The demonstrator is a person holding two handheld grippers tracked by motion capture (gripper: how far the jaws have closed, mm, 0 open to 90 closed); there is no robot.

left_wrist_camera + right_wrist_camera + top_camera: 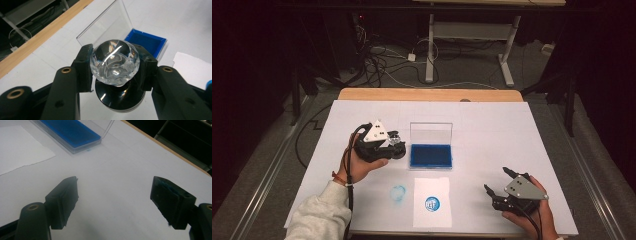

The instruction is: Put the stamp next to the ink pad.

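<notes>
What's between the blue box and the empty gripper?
Nothing but bare white table. The right gripper view shows it: past the right gripper and its open fingers, the stretch up to the blue box is bare.

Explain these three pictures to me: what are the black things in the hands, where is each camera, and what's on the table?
A person holds a black two-jaw tool in each hand. The high view looks down on the white table; the other two views ride on the tools. The left tool is shut on a clear faceted stamp with a round black base. The right tool is open, holding nothing. On the table lie an open clear-lidded case with a blue ink pad, a white paper sheet with a round blue print, and a faint blue smudge.
</notes>
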